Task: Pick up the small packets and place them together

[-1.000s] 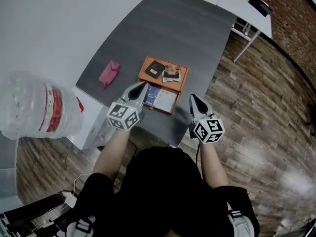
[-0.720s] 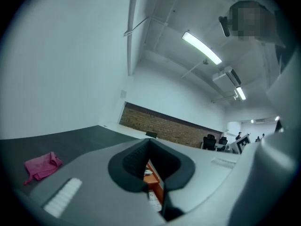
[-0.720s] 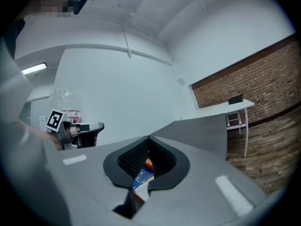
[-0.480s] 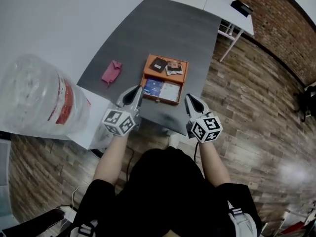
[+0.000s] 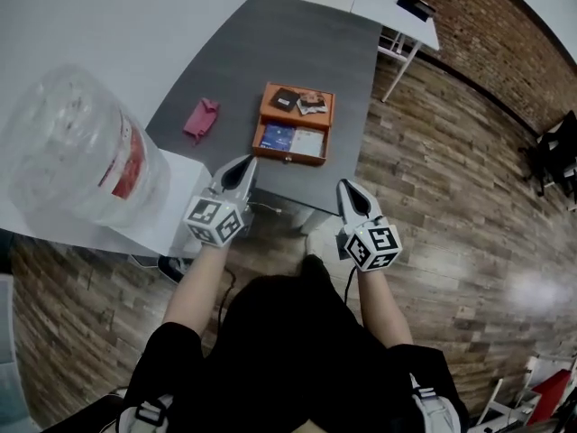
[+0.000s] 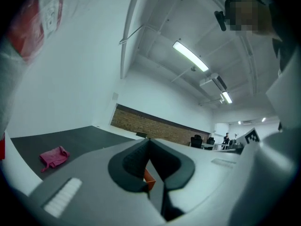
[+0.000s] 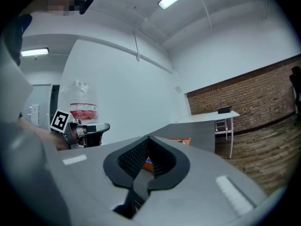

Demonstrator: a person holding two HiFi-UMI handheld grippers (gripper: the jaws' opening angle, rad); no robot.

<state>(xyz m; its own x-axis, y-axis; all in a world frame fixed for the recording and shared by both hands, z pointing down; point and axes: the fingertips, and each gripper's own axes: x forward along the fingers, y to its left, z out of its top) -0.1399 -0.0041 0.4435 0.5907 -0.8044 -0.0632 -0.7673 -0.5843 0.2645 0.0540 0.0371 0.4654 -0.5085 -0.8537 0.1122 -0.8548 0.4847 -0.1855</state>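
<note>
Left gripper [image 5: 246, 163] and right gripper [image 5: 345, 188], both closed on nothing, hover by the grey table's [image 5: 297, 43] near edge. The small packets [image 5: 277, 136] lie farther off in the orange tray [image 5: 267, 115]; their print, like the bottle's [image 5: 77, 152] red label, looks illegible.

Wood plank floor [image 5: 451, 179], brown, glare patch at one side. Red brick wall [image 5: 505, 34] on the far side; other wall [image 6: 70, 93] plain white. Long dark grey table [image 5: 297, 61], white table [image 5: 379, 3] at its far end. Tube lights [image 6: 190, 56] lit on white ceiling. Office chairs [image 6: 196, 141] in distance, small
</note>
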